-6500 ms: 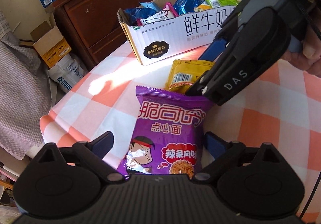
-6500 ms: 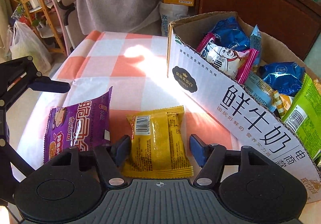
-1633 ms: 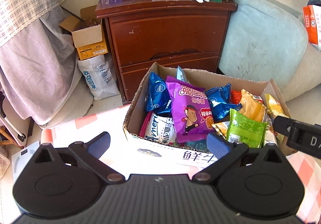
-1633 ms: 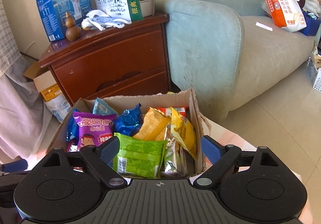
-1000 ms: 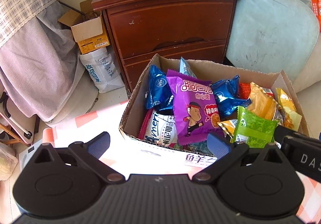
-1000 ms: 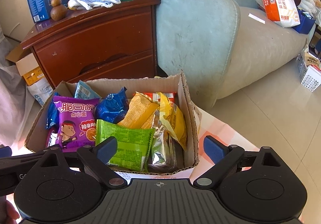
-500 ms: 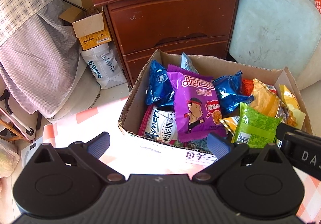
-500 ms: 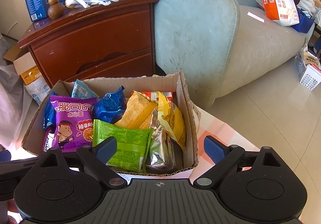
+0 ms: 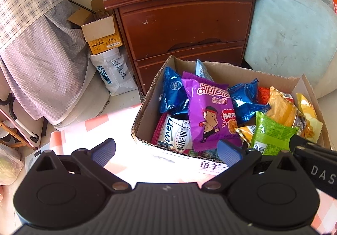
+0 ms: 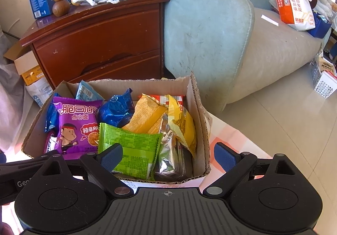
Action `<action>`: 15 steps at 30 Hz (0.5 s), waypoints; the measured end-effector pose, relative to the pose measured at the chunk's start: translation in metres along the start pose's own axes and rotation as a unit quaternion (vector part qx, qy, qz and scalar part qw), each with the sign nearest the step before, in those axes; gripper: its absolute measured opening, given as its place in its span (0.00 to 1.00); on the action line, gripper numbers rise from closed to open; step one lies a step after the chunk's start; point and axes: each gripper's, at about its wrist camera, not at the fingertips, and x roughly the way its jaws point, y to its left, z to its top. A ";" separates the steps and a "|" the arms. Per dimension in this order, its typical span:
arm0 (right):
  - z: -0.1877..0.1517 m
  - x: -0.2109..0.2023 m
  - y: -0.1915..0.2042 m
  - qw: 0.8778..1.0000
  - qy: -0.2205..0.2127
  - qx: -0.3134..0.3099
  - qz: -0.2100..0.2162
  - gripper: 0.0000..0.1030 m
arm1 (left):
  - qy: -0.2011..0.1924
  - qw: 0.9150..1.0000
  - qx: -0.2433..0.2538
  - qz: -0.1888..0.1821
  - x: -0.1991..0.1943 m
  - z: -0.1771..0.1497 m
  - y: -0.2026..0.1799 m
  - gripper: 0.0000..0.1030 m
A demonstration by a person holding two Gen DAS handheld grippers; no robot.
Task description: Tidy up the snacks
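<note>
Left wrist view: the left gripper (image 9: 166,149) hangs released and empty at lower centre. The purple snack packet (image 9: 211,112) lies inside the cardboard box (image 9: 145,117) at centre right. Better to withdraw without snagging the rim.

Right wrist view: the right gripper (image 10: 168,156) gapes empty too. Only here does the box's right wall show, with the yellow packet (image 10: 183,121) propped against it.

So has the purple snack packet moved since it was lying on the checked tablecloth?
Yes. The purple snack packet now lies inside the cardboard box, on top of the other snacks, no longer on the tablecloth in front of the box.
</note>
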 end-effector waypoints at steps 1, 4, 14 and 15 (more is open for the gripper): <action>0.000 0.000 0.000 1.000 0.000 0.000 0.000 0.92 | -0.001 1.000 0.000 0.002 0.000 0.000 0.001 0.99; -0.001 -0.001 0.001 1.000 -0.002 -0.003 0.000 0.92 | -0.003 1.000 0.004 0.006 -0.002 -0.001 0.000 0.99; -0.006 -0.008 0.003 1.000 -0.007 -0.012 0.003 0.92 | -0.007 1.000 0.003 0.017 -0.010 -0.007 0.003 0.98; -0.007 -0.009 0.003 1.000 -0.008 -0.014 0.004 0.92 | -0.007 1.000 0.003 0.018 -0.011 -0.009 0.004 0.98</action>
